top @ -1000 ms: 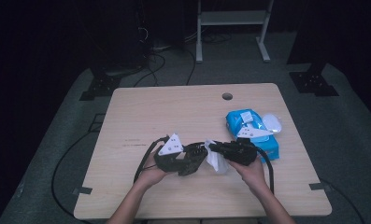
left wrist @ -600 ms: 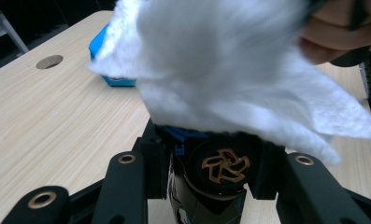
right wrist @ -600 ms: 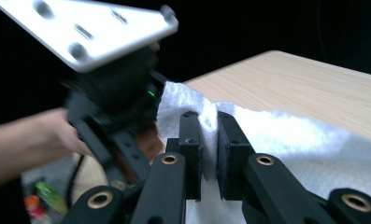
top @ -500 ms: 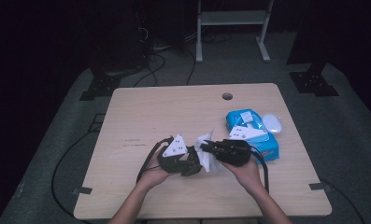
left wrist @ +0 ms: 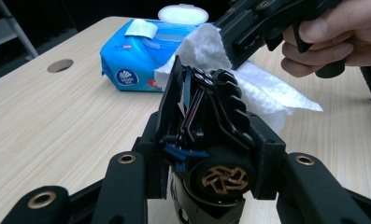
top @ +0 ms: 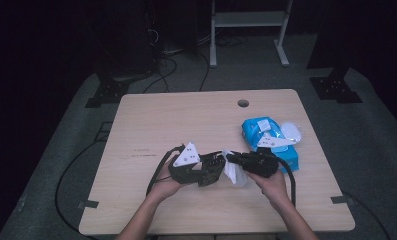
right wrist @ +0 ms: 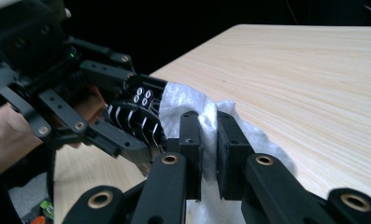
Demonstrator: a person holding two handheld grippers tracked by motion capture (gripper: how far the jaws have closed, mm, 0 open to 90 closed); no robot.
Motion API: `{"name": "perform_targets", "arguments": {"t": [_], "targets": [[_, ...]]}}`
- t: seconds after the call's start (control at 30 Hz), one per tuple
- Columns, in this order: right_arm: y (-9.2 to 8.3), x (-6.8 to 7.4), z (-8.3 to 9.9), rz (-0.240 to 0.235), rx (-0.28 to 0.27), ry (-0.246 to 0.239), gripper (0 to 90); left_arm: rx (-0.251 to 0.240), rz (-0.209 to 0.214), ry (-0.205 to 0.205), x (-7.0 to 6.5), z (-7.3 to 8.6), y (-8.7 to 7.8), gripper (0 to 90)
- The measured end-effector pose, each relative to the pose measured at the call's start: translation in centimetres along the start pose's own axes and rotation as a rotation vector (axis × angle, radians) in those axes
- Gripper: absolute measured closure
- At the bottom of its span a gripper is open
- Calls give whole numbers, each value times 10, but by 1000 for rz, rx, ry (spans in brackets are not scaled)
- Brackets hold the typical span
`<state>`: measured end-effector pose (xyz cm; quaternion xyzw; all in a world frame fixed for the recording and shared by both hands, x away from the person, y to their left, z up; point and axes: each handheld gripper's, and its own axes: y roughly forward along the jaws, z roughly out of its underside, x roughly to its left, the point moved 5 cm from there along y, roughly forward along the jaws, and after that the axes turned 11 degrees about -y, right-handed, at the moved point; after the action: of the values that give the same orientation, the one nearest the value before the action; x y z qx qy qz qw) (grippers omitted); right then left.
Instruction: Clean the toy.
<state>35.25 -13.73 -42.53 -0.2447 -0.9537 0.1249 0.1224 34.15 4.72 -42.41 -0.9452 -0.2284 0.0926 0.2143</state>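
Wipe [right wrist: 211,116] is clamped in right gripper [right wrist: 210,140]; left gripper [left wrist: 206,93], jaws together, is pressed against it. Folding or wiping apparently midway; pack [top: 266,135] open.

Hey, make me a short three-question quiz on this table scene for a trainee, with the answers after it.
1. True or false: the right gripper has its jaws closed on the white wipe.
2. Where does the blue wipe pack lie on the table? A) the person's left side B) the person's right side C) in the middle
3. Fill in: the pack's lid stands ____.

Key:
1. True. In the right gripper view the wipe is pinched between the two jaws.
2. B. In the high view the pack lies beyond the right hand.
3. Open. It is flipped up and back in the left gripper view.
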Motion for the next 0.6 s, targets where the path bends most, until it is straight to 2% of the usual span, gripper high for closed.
{"name": "perform_targets", "arguments": {"t": [0.2, 0.3, 0.6], "targets": [[-2, 4, -9, -23, -45, 17, 817, -11, 3, -8, 1, 0, 1, 575], [-1, 9, -14, -30, -53, -1, 817, -14, 7, -12, 1, 0, 1, 575], [16, 22, -21, -79, -75, -10, 818, -12, 3, -31, 5, 9, -15, 575]]}}
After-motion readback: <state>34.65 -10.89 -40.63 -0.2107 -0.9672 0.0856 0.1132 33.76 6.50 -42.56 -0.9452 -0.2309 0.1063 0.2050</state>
